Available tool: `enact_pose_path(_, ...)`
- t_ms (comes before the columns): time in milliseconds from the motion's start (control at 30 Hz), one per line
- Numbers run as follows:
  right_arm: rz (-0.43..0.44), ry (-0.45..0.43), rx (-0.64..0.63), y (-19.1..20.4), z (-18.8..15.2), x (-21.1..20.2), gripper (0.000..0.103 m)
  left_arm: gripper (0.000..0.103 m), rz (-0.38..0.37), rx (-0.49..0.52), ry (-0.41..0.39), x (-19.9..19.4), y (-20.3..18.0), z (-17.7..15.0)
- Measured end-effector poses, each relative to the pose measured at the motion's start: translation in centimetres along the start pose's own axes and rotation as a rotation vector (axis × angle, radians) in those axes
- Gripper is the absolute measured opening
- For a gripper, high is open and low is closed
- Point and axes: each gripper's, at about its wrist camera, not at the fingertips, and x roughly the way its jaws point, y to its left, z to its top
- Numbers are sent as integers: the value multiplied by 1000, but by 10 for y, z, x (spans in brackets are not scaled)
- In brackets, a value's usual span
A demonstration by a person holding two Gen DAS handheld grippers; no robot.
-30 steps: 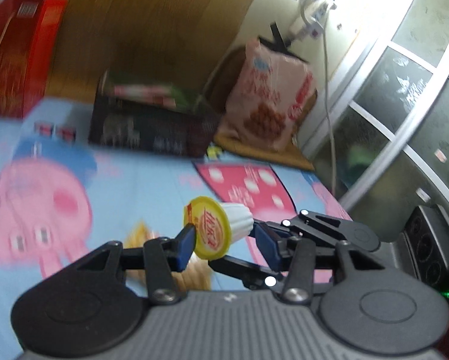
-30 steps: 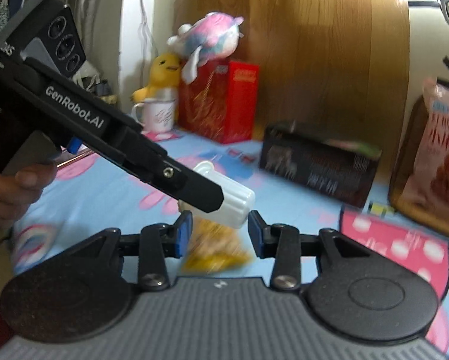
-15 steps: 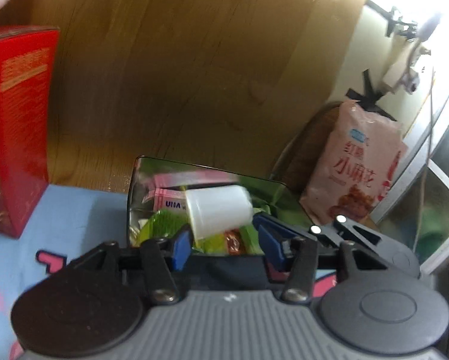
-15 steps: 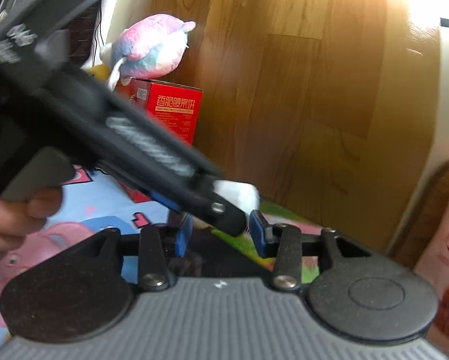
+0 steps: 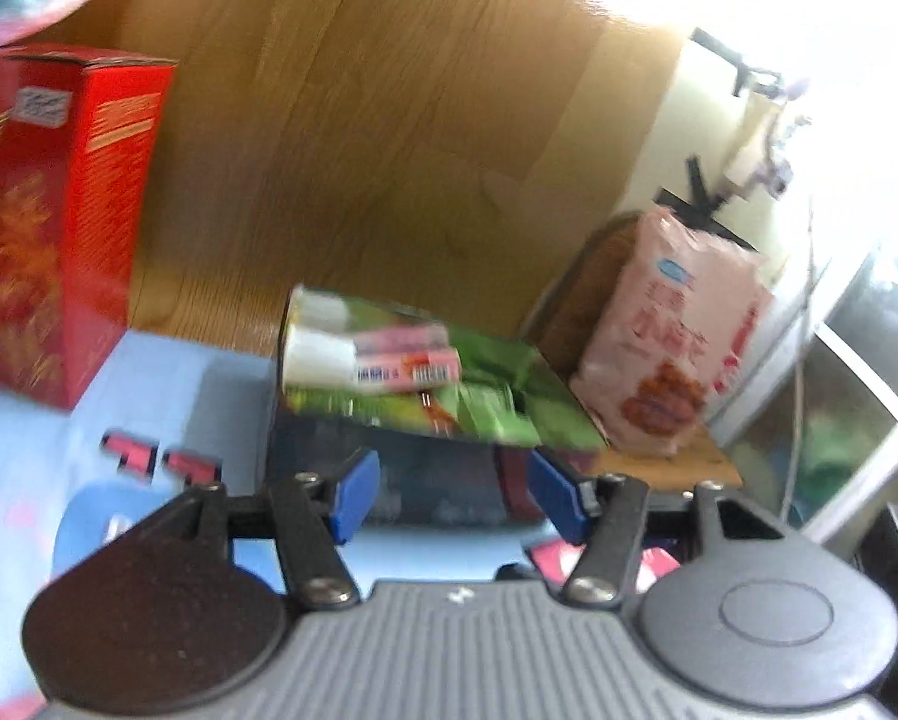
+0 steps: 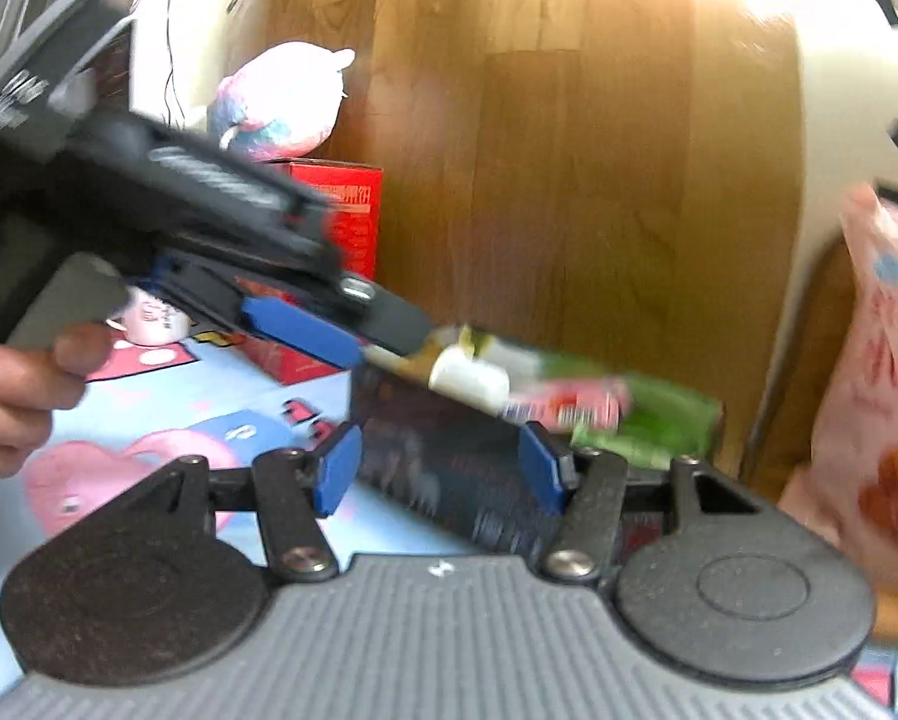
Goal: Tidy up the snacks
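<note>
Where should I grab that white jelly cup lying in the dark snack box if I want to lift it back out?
Grip the white jelly cup across its round body, coming down from above through the open top of the dark snack box. It lies on its side in the box's left end, on top of the green packets, with the pink packet right beside it, so a side approach looks blocked by the wall.

Left gripper (image 5: pixel 452 495): black arms, blue pads (image 5: pixel 356 498), silver screws, grey ribbed housing w/ two round black discs; green LED at lower right edge. Right gripper (image 6: pixel 440 477): same build, small white mark on ribbed grey. Left hand (image 6: pixel 11 387): bare skin, no sleeve visible, on grey trigger.
</note>
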Motion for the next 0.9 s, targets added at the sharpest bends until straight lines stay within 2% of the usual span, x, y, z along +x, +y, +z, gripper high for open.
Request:
enact_pose_path(200, 97, 133, 196, 9, -38, -48, 61, 61, 13, -5, 88, -27, -2, -62)
enact_pose_path(333, 129, 175, 218, 29, -52, -69, 61, 61, 27, -54, 161, -32, 3, -100)
enact_pose_path(433, 185, 226, 251, 45, -62, -72, 58, 55, 34, -42, 146, -44, -3, -121)
enact_pose_path(567, 136, 196, 197, 61, -72, -92, 58, 44, 20, -53, 170, -61, -21, -141)
enact_pose_path(767, 133, 183, 214, 58, -93, -136, 59, 44, -14, -45, 181, -81, -56, -181)
enact_pose_path(900, 108, 159, 204, 59, -108, -163, 60, 44, -27, -5, 186, -90, -81, -201)
